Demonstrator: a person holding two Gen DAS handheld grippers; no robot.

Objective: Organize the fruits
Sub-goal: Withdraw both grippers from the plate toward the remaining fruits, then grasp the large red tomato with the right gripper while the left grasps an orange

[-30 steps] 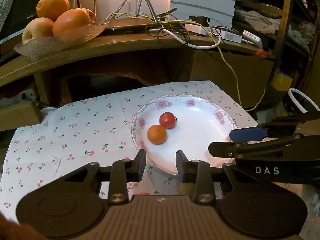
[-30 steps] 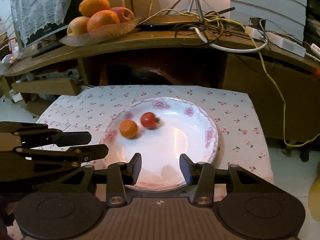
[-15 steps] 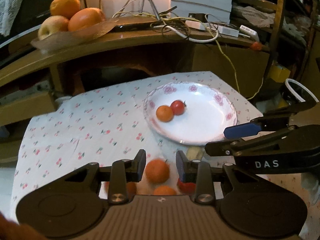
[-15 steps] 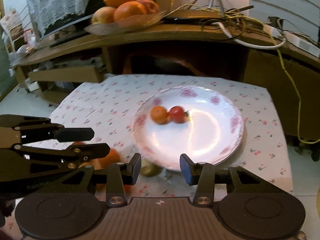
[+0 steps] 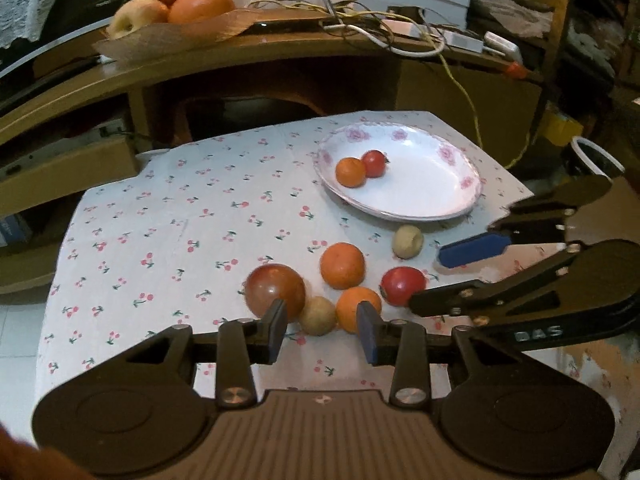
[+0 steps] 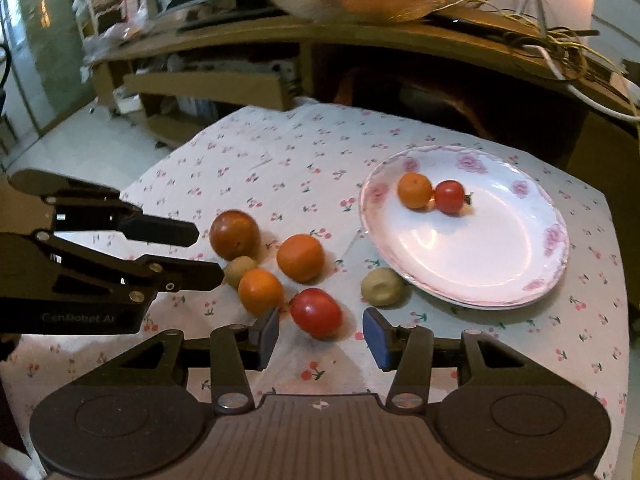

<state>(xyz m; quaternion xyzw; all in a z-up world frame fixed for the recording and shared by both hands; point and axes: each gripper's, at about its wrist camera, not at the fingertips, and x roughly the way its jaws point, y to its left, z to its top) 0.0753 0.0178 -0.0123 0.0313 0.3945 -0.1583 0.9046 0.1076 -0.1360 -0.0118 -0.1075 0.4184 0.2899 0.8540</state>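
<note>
White cherry-print tablecloth (image 5: 168,224) covers a low table, with a wooden shelf unit behind it.

Nearest: left gripper (image 5: 322,334), jaws opening and nothing pressed between them; seen past the gap are a small tan-brown round fruit (image 5: 318,315) and a small orange citrus (image 5: 357,309). Right gripper (image 6: 319,336), jaws likewise opening, pads clear of a glossy red tomato (image 6: 316,312) that lies just ahead of the gap.

Loose cluster on the cloth, in the right wrist view: large reddish-brown round fruit (image 6: 234,235) at the left, the tan fruit and the orange citrus just beside it, a second orange citrus (image 6: 300,257) farther back, the red tomato at the near side. A pale yellow-green dimpled fruit (image 6: 382,286) lies apart from the cluster, close to the near rim of the plate; contact cannot be told.

Beyond: white shallow plate with pink flower rim (image 6: 532,284), holding a small orange citrus (image 6: 415,190) and a small red tomato (image 6: 449,197) side by side, apparently touching, toward its far left.

Farthest: clear glass dish (image 5: 132,42) on the shelf top, piled with oranges and a pale apple; tangled cables (image 5: 400,36) to its right.
</note>
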